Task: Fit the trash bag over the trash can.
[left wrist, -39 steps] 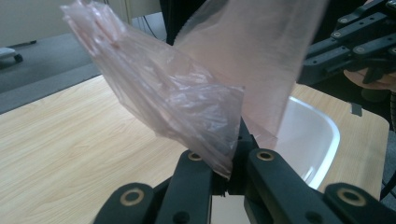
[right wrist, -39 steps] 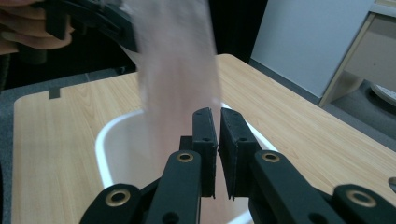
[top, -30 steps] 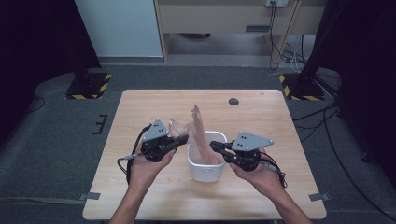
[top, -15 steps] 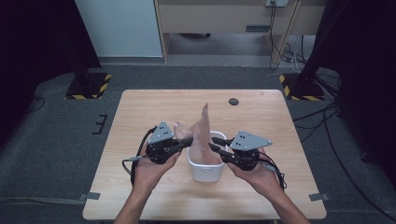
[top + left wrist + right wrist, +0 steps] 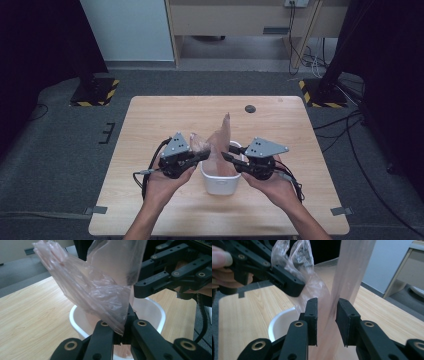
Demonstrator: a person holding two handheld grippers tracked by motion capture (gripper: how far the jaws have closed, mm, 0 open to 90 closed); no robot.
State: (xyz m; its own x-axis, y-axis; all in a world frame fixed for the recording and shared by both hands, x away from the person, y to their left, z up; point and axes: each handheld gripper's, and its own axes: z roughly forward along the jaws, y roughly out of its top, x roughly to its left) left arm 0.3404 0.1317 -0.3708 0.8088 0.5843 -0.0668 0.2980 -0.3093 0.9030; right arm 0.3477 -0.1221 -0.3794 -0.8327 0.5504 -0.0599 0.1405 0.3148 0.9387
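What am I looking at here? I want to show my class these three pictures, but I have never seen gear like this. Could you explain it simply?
No robot is at work: a person holds a hand tool with two black jaws in each hand. The high view looks down on the wooden table; there you see the left gripper and the right gripper. The other two pictures come from small cameras riding on those tools, looking along their jaws. On the table stands a white tub, and a small dark round thing lies near the far edge. A thin pinkish plastic bag rises out of the tub. The left gripper is shut on a fold of the bag; the right gripper's jaws stand apart with a strip of it between them.
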